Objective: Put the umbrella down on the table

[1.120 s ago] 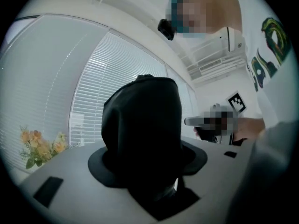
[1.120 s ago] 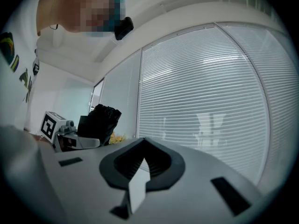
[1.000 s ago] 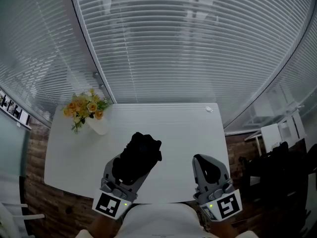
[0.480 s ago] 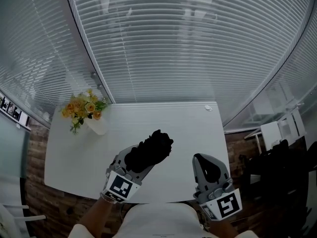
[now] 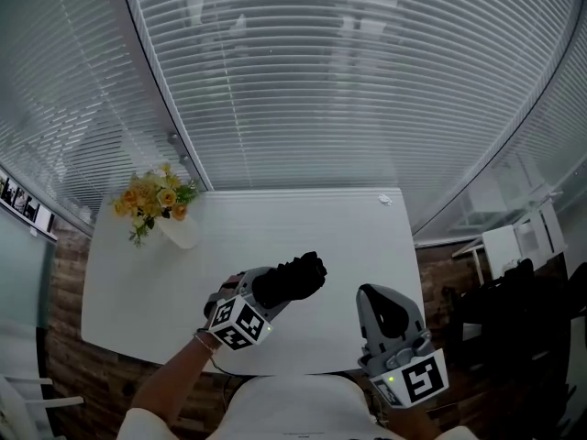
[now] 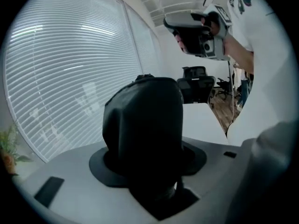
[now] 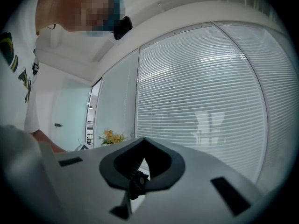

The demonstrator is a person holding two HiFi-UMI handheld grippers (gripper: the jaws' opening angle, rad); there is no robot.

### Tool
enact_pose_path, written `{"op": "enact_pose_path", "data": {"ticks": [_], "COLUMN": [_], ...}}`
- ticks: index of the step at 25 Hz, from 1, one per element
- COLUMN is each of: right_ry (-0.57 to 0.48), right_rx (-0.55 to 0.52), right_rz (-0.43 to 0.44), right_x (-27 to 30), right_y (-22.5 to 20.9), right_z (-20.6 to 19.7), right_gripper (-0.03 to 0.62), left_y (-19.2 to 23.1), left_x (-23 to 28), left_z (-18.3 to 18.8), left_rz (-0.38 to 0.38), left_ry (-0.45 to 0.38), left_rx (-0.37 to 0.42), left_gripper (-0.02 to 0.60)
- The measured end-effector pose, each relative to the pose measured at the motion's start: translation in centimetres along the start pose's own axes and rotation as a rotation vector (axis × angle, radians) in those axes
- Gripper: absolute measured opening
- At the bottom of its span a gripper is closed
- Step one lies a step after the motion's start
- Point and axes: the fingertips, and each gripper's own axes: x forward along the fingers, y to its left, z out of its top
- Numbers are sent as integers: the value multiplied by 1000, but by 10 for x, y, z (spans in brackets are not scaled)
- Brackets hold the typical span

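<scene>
"Over the near half of the white table (image 5: 353, 232), where exactly is the umbrella (image 5: 298, 275)?"

"In the left gripper (image 5: 268, 289). It is folded and black, and its bulk fills the gap between the jaws, which are drawing tighter on it. One end sticks out past them."

"Which way does its long axis run?"

"Along the gripper's own line. From the jaws it goes up and to the right in the head view, towards the middle of the table, with the free end tipped downward."

"Is that end on the tabletop?"

"I cannot tell. It hangs over bare surface, but no view shows contact or a gap."

"And the right gripper (image 5: 383, 308)?"

"It is at the table's near edge, to the right of the umbrella and apart from it. Its jaws are together with nothing between them. The left one is plainly the nearer, since it has the grip."

"Anything in the way?"

"No. The flowers (image 5: 154, 199) stand at the far left corner, well apart. I judge that lowering along that slanted axis is what the move calls for."
</scene>
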Motion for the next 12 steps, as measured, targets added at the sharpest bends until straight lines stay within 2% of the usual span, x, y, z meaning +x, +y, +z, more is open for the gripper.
{"op": "enact_pose_path", "data": {"ticks": [8, 12], "right_ry": [4, 6], "right_rx": [2, 3], "right_rz": [-6, -10], "right_x": [-2, -2], "right_y": [-1, -2], "right_z": [0, -1], "right_gripper": [9, 9], "left_y": [-14, -25], "left_x": [41, 63], "left_z": [-41, -61], "left_rz": [-78, -134], "left_ry": [137, 212], "left_rx": [56, 127], "left_gripper": [252, 252]}}
